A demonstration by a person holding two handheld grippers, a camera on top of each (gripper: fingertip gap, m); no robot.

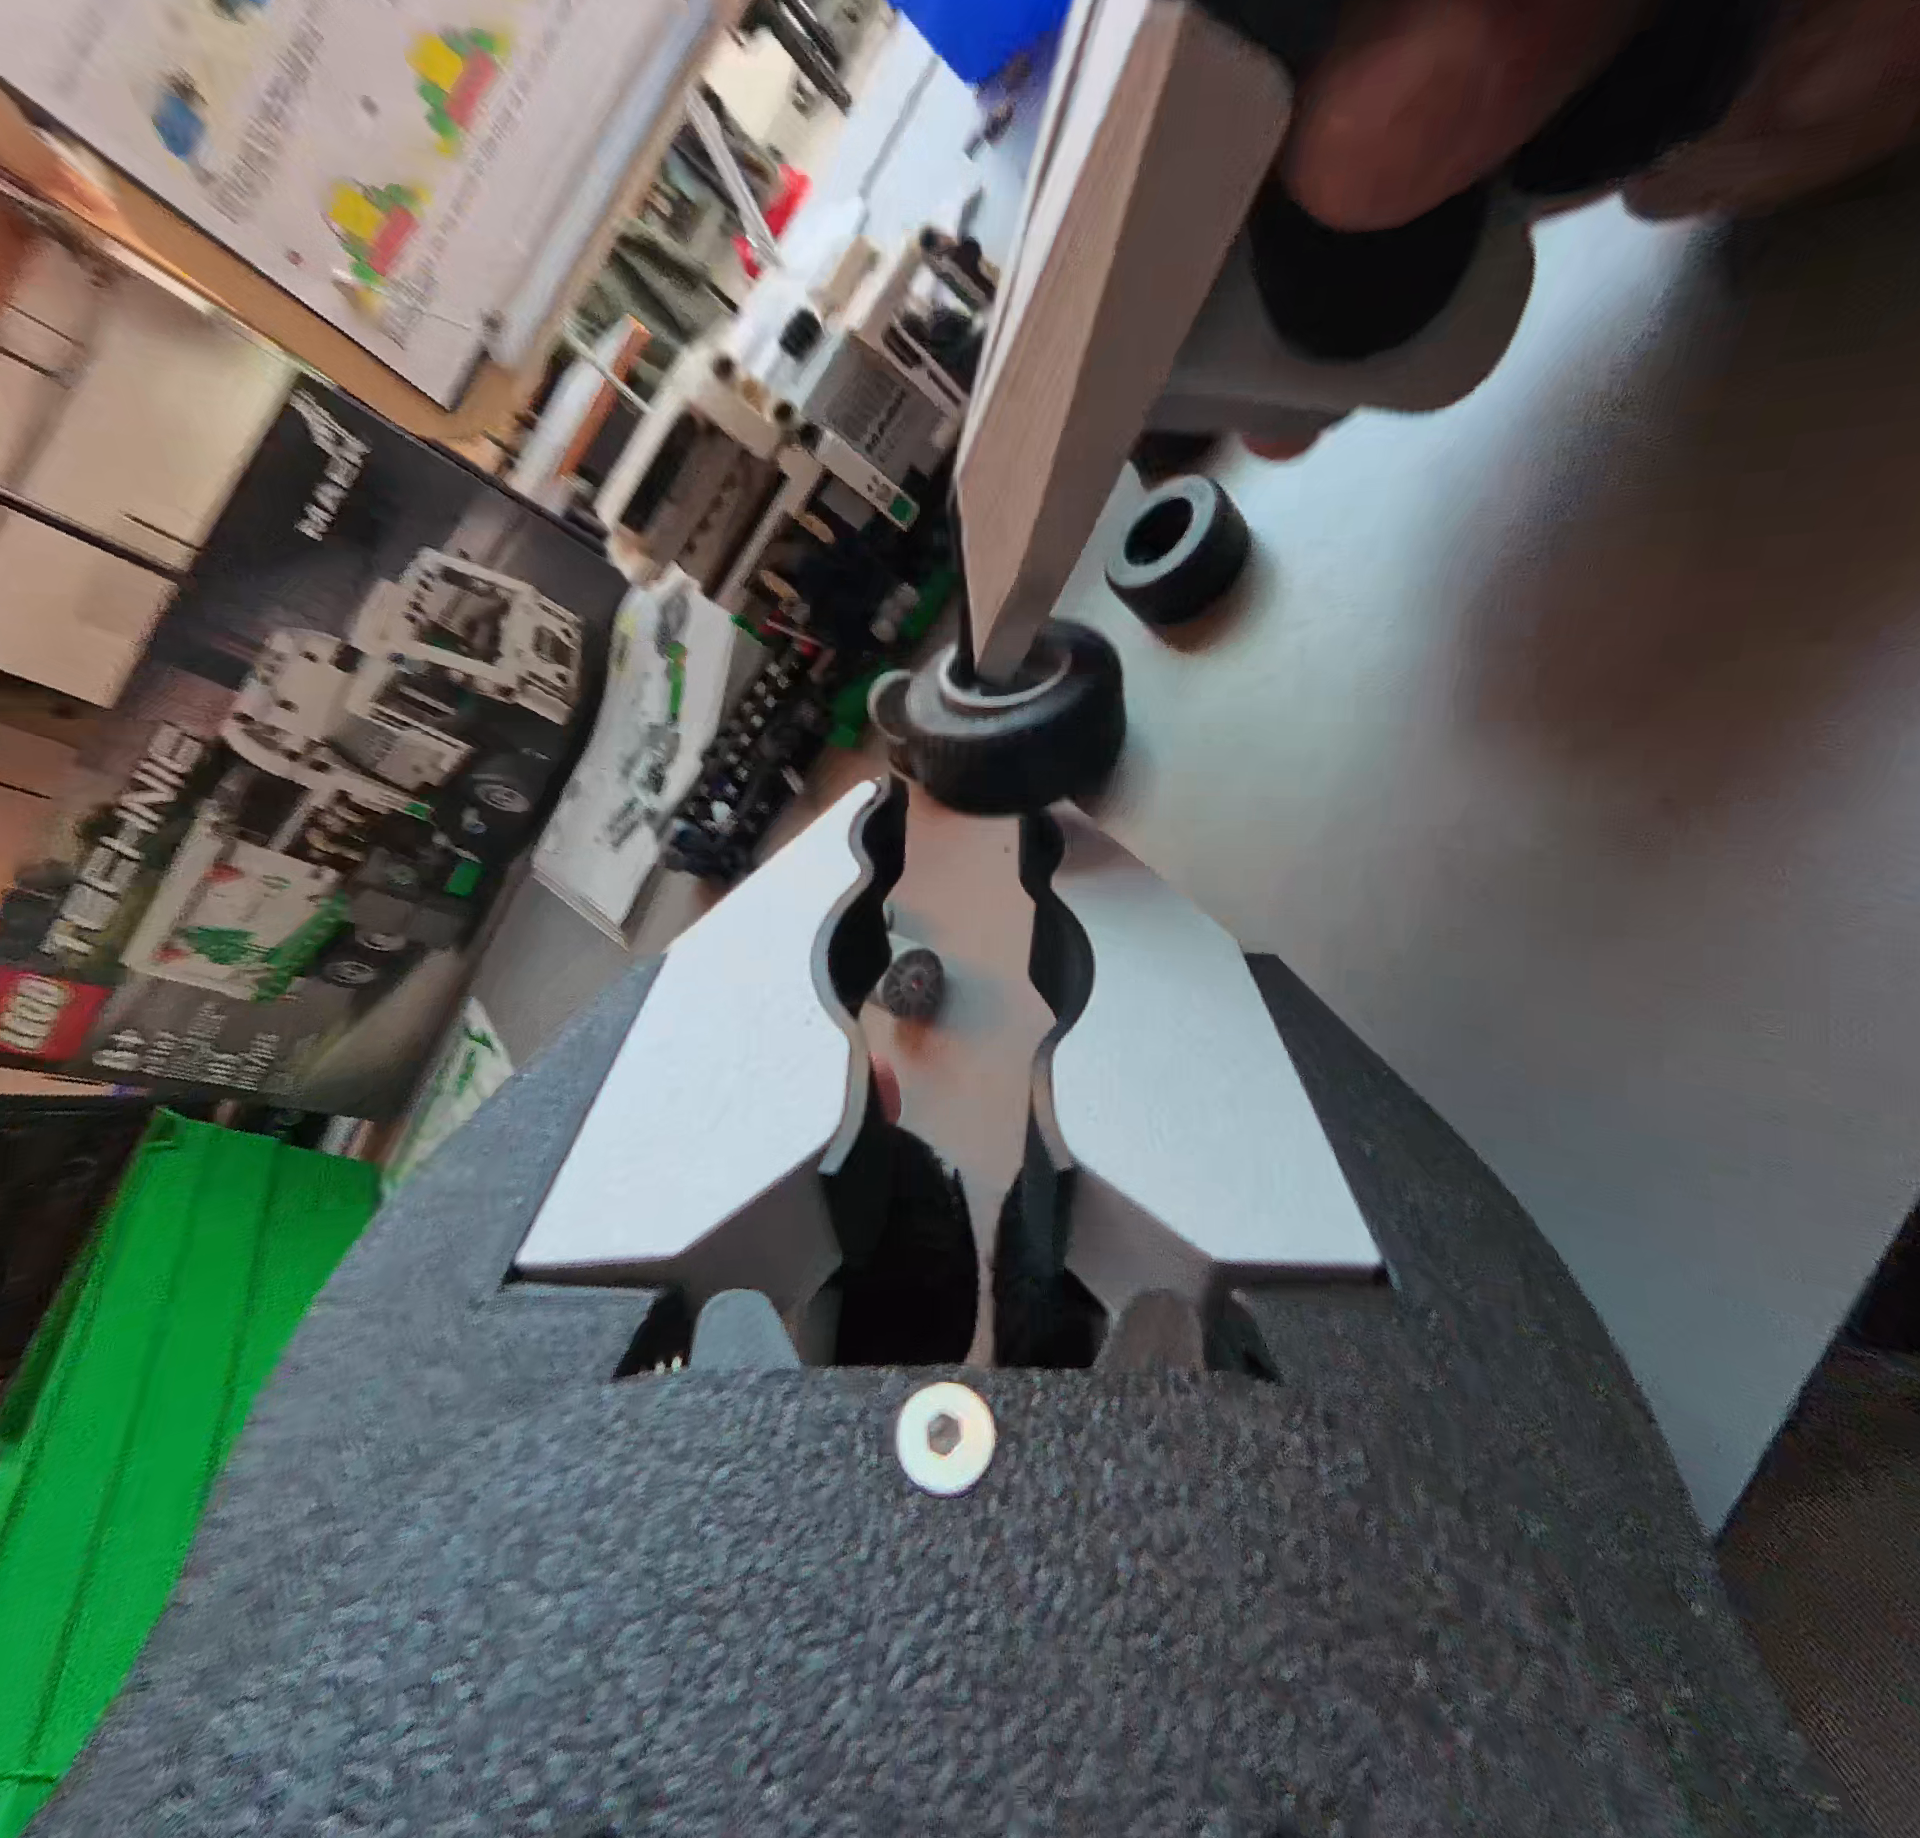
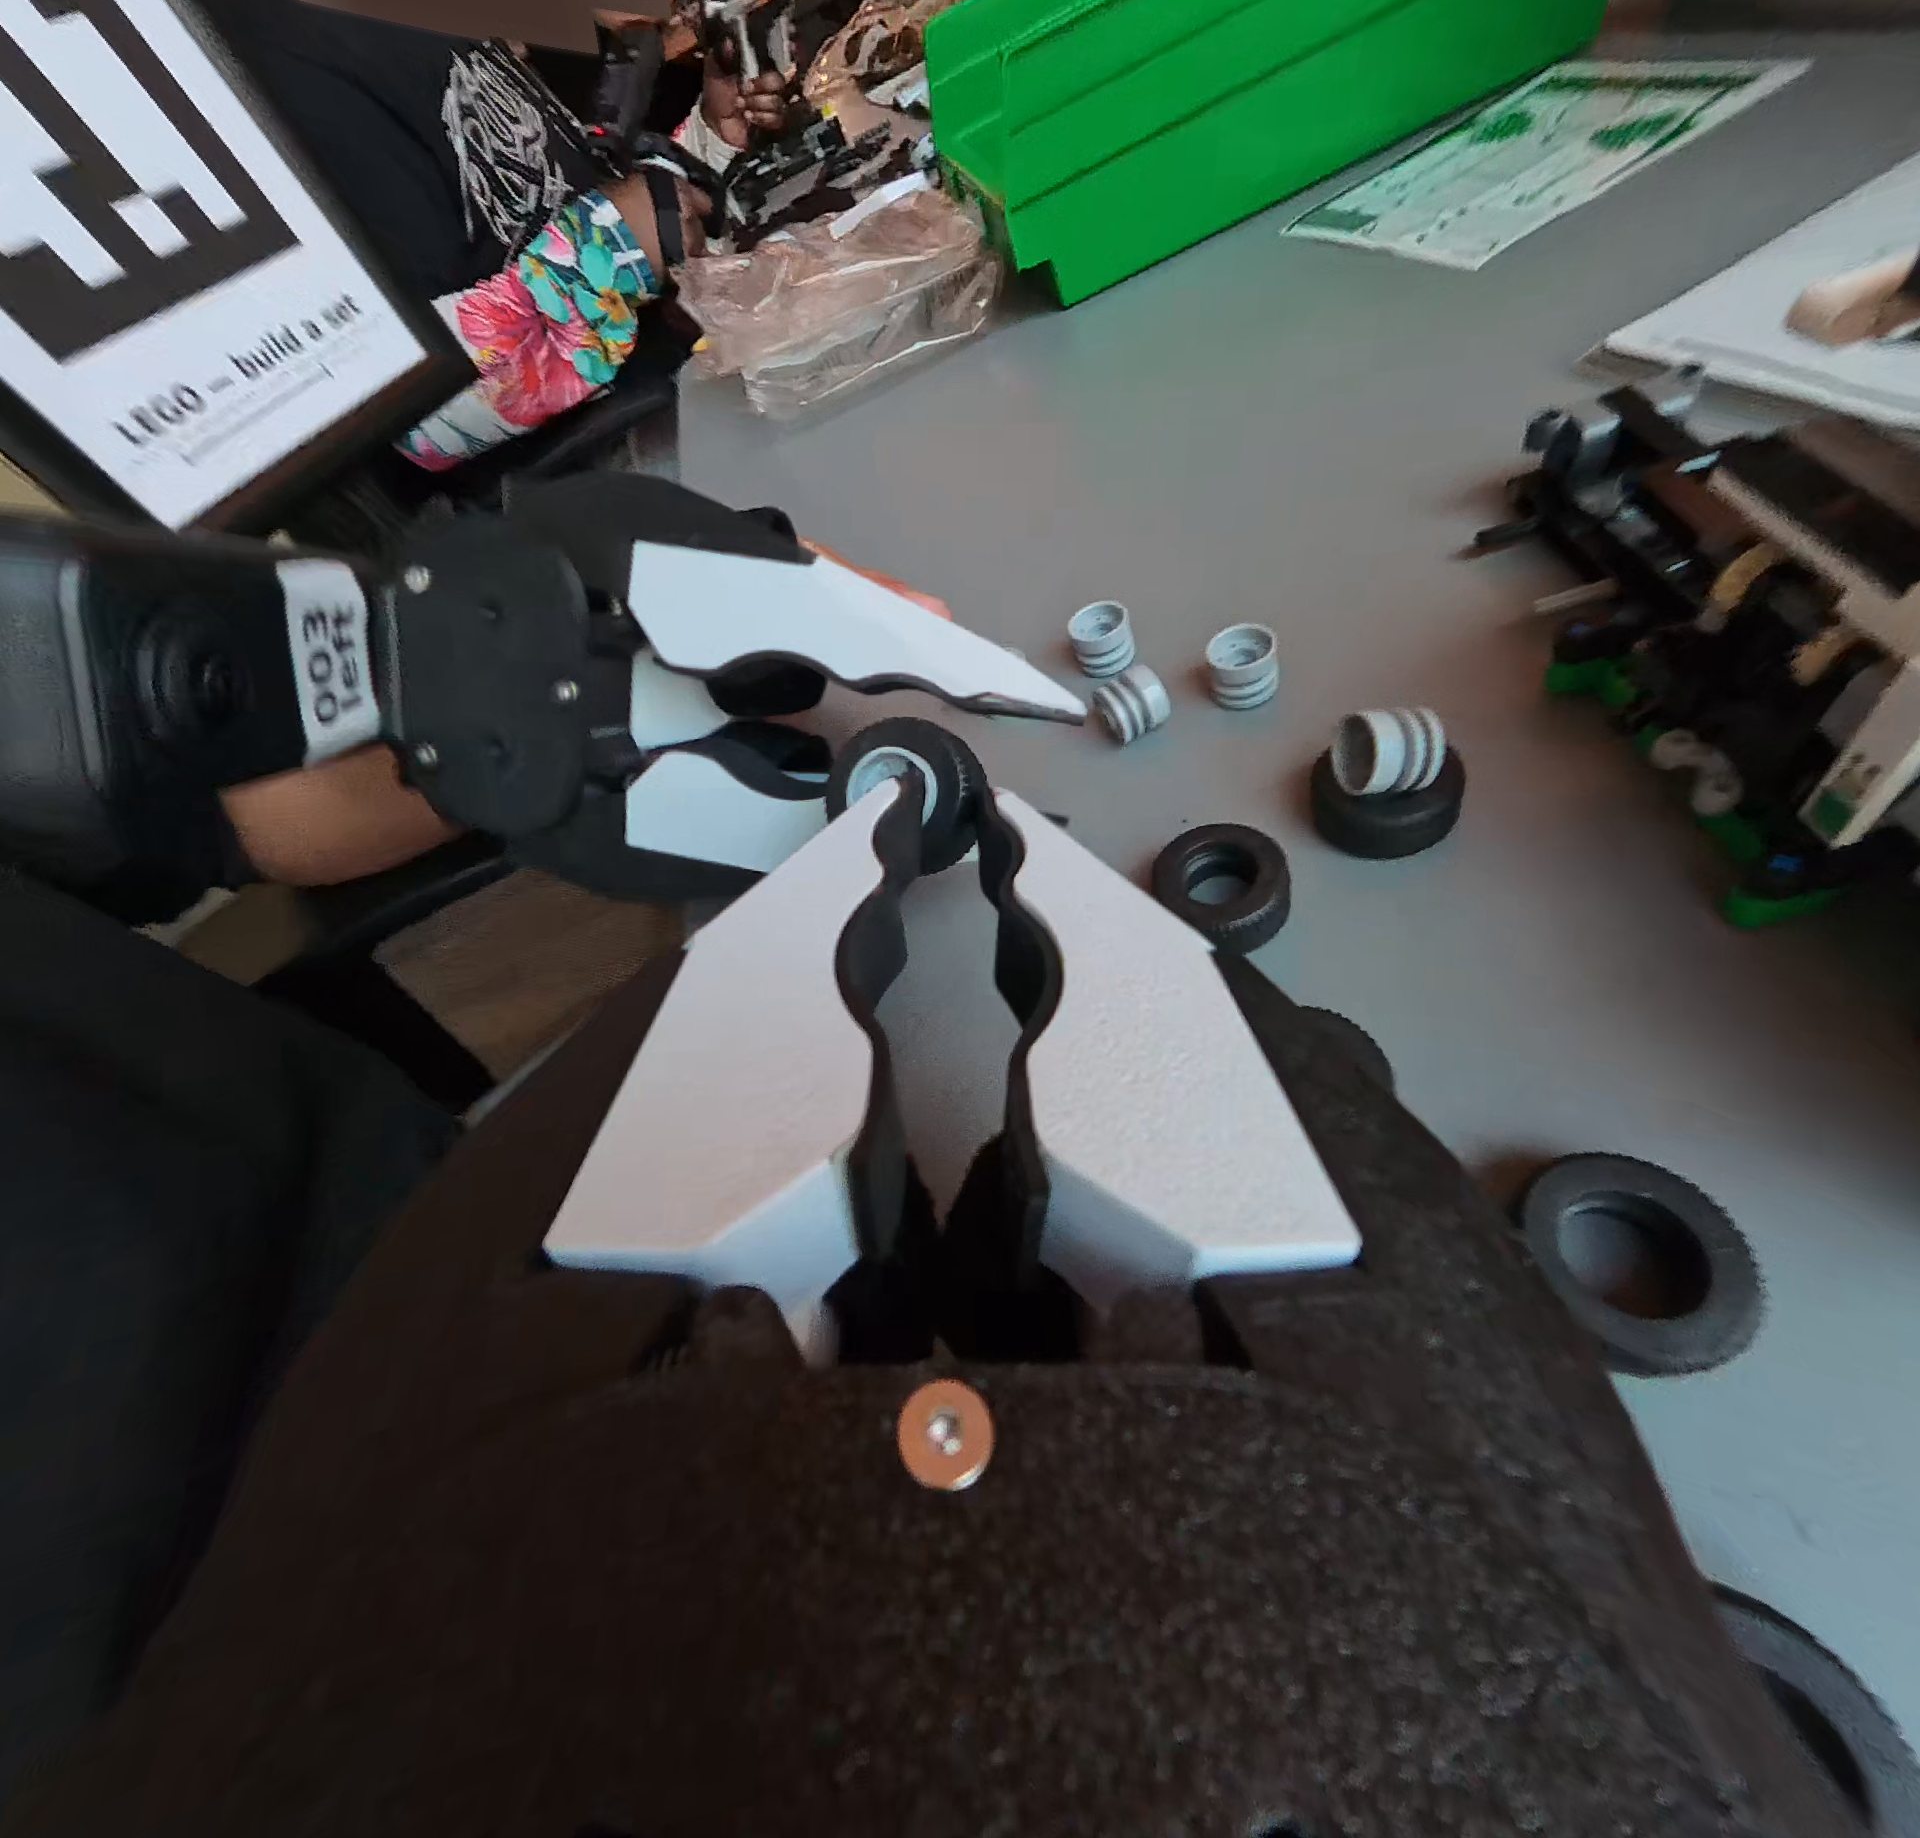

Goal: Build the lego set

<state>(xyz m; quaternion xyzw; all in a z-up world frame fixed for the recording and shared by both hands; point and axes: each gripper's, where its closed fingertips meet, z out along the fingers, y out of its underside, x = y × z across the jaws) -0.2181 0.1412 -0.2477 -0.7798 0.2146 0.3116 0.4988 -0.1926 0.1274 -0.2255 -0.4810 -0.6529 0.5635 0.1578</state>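
A small wheel [image 1: 1023, 739], a black tyre on a grey rim, sits at the tips of my left gripper [image 1: 961, 806], which is shut on it. The wheel also shows in the right wrist view [image 2: 940, 786]. My right gripper [image 2: 945, 801] is closed on the same wheel from the other side, with one fingertip inside the rim and the other against the tyre's outer edge. In the left wrist view one right finger [image 1: 1091, 282] comes down into the rim. The left gripper's upper finger [image 2: 831, 635] shows in the right wrist view.
On the grey table [image 2: 1299, 417] lie loose grey rims [image 2: 1101, 638] [image 2: 1242, 666], a rim on a tyre [image 2: 1387, 749], bare tyres [image 2: 1221, 884] [image 2: 1642, 1263] [image 1: 1179, 552], a part-built truck chassis [image 2: 1714, 666], a green bin [image 2: 1247, 95], plastic bags [image 2: 831, 302], an instruction sheet [image 2: 1538, 157] and the set box [image 1: 291, 770]. My left and right fingertips are right by each other.
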